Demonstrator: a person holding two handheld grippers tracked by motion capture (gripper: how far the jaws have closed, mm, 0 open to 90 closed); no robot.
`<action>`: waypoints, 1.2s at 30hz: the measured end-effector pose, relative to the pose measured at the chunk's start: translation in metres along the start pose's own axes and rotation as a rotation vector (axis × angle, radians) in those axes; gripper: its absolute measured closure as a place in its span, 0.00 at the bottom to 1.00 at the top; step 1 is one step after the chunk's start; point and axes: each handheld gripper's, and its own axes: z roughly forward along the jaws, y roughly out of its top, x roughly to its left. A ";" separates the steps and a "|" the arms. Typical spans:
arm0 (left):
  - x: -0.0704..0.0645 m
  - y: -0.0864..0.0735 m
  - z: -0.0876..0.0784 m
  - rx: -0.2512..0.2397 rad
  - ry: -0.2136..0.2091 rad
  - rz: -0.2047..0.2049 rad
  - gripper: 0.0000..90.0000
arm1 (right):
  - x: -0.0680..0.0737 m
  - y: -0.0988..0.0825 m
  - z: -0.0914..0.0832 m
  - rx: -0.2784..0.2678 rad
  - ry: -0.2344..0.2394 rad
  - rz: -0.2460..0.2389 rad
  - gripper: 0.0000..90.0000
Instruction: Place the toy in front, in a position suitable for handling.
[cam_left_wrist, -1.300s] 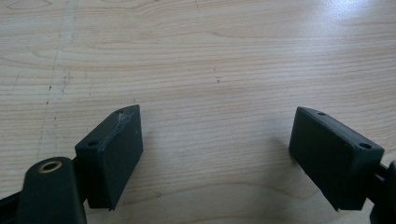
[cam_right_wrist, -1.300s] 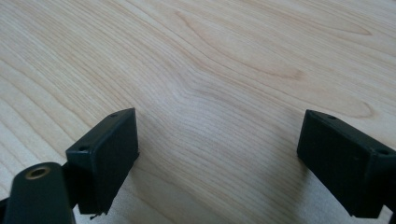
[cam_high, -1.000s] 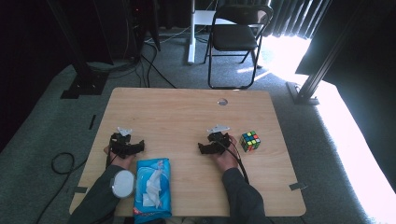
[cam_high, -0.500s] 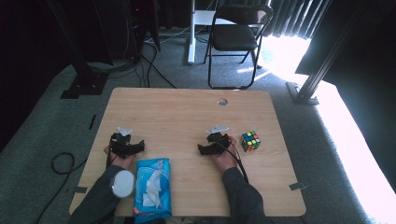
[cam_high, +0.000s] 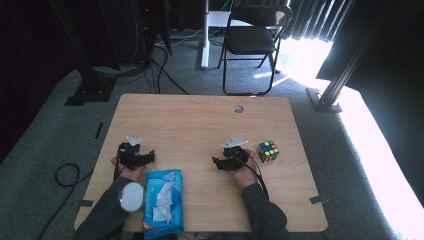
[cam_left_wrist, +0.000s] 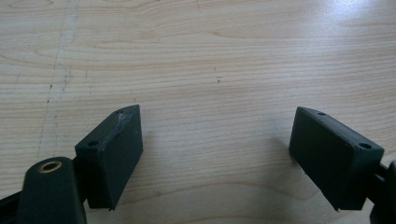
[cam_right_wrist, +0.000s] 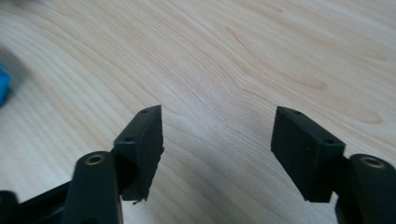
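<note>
Multicoloured puzzle cube (cam_high: 267, 151) sits on the light wooden table (cam_high: 200, 120), just beside the right gripper (cam_high: 220, 163) on its outer side; blue wipes pack (cam_high: 163, 202) lies near the left gripper (cam_high: 147, 158). My read: turn the right gripper toward the cube, square the pads on two opposite faces, close gently. Right jaws have just been closing, now partly apart, nothing between; left jaws wide apart over bare wood, holding nothing.
</note>
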 end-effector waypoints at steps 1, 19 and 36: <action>0.000 0.000 0.000 0.000 0.000 0.000 0.20 | 0.000 0.001 -0.003 -0.008 0.000 -0.005 0.40; 0.000 0.000 0.000 0.000 0.000 0.000 0.20 | -0.015 -0.006 -0.052 -0.108 -0.051 0.027 0.39; 0.000 0.000 0.000 0.000 0.000 0.000 0.20 | -0.050 -0.020 -0.077 -0.144 -0.177 0.101 0.35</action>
